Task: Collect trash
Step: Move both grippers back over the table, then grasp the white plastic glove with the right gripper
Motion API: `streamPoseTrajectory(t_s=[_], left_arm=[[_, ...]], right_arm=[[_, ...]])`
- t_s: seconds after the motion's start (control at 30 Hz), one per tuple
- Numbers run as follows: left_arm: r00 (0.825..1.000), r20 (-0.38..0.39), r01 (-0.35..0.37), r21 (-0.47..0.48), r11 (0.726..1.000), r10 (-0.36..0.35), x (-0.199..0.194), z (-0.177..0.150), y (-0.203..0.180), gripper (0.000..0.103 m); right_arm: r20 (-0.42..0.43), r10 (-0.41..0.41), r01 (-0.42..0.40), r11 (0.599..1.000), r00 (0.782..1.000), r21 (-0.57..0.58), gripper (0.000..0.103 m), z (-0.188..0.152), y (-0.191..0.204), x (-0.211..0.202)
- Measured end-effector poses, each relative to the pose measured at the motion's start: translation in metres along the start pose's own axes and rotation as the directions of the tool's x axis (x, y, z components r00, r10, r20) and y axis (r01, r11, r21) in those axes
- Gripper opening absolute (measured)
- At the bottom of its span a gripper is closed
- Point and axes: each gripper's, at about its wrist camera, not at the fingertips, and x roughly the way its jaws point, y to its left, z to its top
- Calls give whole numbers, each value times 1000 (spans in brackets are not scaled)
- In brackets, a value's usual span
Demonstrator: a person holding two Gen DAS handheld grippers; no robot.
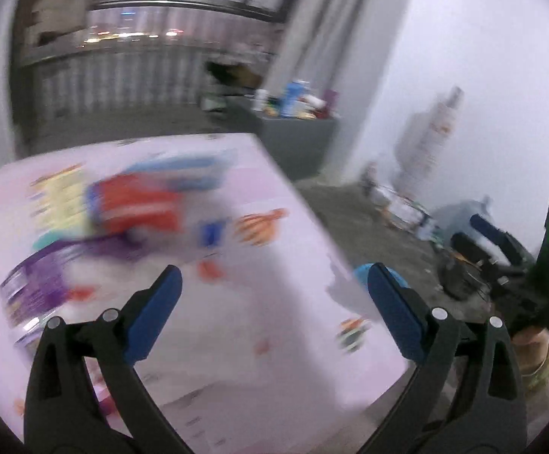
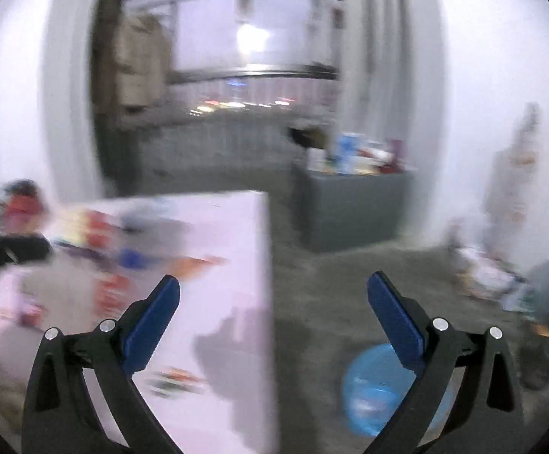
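Note:
Both views are motion-blurred. A white table (image 1: 274,340) holds scattered colourful trash: a red and blue packet (image 1: 138,204), a purple wrapper (image 1: 44,280), an orange wrapper (image 1: 259,227). My left gripper (image 1: 274,287) is open and empty above the table's near right part. My right gripper (image 2: 274,295) is open and empty, over the table's right edge (image 2: 267,302). A blue bin bag (image 2: 372,389) sits on the floor below the right gripper; its rim shows in the left wrist view (image 1: 361,274). The other gripper (image 1: 501,249) shows at the right of the left wrist view.
A grey cabinet (image 2: 350,208) loaded with bottles and boxes stands behind the table by a curtain. Clutter lies on the grey floor by the right wall (image 2: 482,276). A window with a railing is at the back.

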Motion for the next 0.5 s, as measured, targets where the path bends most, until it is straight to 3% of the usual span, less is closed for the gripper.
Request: streamPoseTrajectory(t_s=[0.1, 0.2, 0.23, 0.37, 0.5], left_arm=[[999, 7, -39, -45, 998, 39, -21, -19, 35, 94], [999, -4, -51, -86, 995, 51, -28, -40, 59, 94], [998, -9, -61, -98, 993, 60, -27, -44, 66, 94], [998, -28, -54, -126, 991, 51, -28, -59, 82, 94], [999, -40, 4, -143, 990, -10, -13, -63, 82, 94]], right_arm=[[-49, 165, -165, 986, 985, 1, 97, 2, 40, 19], [-136, 318, -322, 947, 938, -10, 97, -1, 83, 43], [-184, 375, -383, 924, 908, -6, 97, -4, 99, 55], [-296, 464, -479, 878, 835, 27, 90, -14, 139, 81], [-354, 473, -497, 867, 807, 28, 81, -23, 155, 101]])
